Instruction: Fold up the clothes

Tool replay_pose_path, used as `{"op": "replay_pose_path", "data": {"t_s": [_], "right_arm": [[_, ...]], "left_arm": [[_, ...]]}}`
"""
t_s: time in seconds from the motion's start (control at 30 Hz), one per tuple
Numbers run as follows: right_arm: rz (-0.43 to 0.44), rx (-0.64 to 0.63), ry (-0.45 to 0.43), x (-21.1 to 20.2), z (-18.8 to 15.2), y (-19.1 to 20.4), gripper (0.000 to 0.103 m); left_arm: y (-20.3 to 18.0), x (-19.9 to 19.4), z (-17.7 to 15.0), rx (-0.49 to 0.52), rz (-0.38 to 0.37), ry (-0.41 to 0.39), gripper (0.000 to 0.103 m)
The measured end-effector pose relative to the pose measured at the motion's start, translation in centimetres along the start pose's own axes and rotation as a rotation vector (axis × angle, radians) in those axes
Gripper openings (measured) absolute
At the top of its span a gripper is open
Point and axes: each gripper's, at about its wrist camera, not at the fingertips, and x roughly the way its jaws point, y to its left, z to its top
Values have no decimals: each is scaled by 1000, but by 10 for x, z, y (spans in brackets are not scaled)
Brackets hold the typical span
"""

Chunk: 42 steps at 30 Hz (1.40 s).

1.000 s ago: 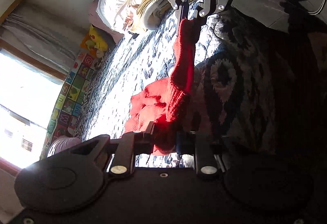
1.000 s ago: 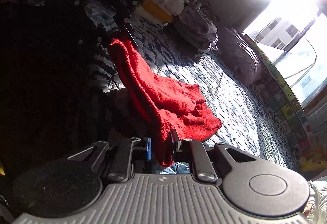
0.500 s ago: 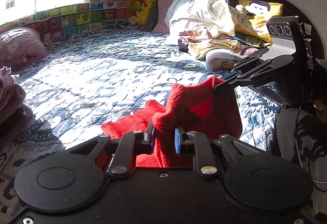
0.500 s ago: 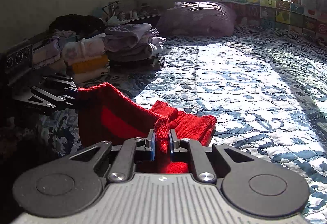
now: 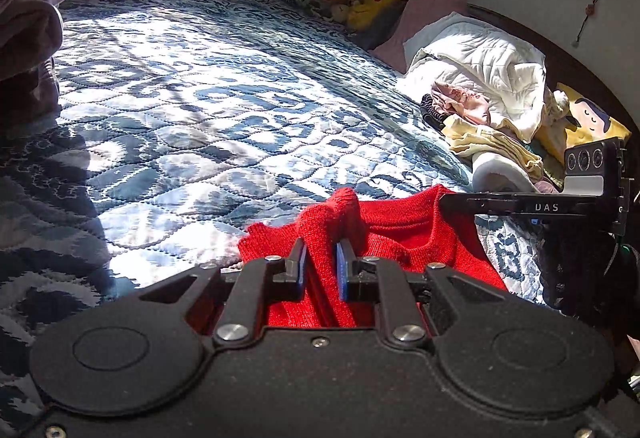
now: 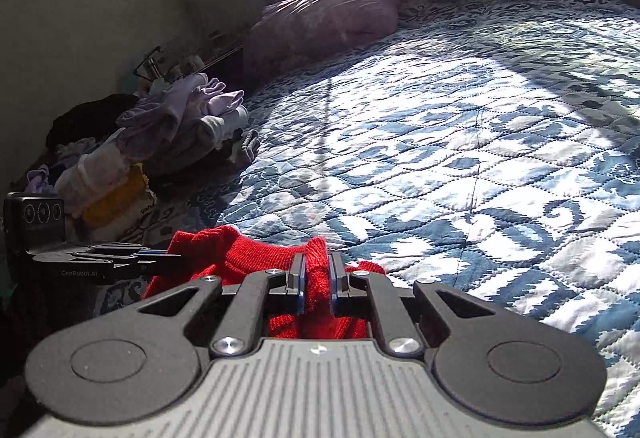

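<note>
Left gripper [image 5: 322, 266]: held low and roughly level over the near edge of the bed [image 5: 208, 110], pointing across the quilt toward the far side. Jaws nearly together, clamped on a bunched fold of the red sweater [image 5: 404, 238], which rose in a hump just past the blue-edged fingertips [image 5: 301, 262].

Right gripper [image 6: 316, 278]: likewise low and level over the near edge, pointing toward the window side. Jaws narrowly parted, pinching a ridge of the same red knit. In the left wrist view it showed side-on at the right, its tip touching the sweater's upper edge.

Red sweater: stretched between the two grippers, its neckline sagging between them, lower part lying on the quilt by the near edge.

Stack of folded clothes [image 6: 180, 126]: at the bed's left edge in the right wrist view.

Purple pillow [image 6: 320, 18]: far left corner, beneath the window.

Heap of white and yellow laundry [image 5: 488, 98]: at the headboard end.

Yellow plush toy [image 5: 372, 4]: far corner.
</note>
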Motion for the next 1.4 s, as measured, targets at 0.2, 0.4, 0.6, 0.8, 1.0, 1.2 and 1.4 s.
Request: {"op": "replay_pose_path", "data": {"t_s": [0.2,0.4,0.6,0.8,1.0,1.2,1.4], "right_arm": [[-23,54,0,32,0,-21,12],[-31,116,1,48,-8,-31,14],[-97,108,-98,15,-3,-18,27],[-126,-67,-185,-44,-33,27,30],[-139,-343,-111,-36,-92,81,30],[-219,-383,-64,-4,-104,84,33],[-217,-476,-123,-35,-97,101,36]], "left_arm": [[26,18,-1,-108,2,-26,12],[35,21,-12,-146,27,-22,12],[11,-8,-15,-83,138,-76,28],[-49,-54,-29,133,119,-128,29],[-75,-28,-67,325,149,16,31],[-53,-8,-90,211,209,-17,33],[-73,-28,-78,290,223,-16,34]]}}
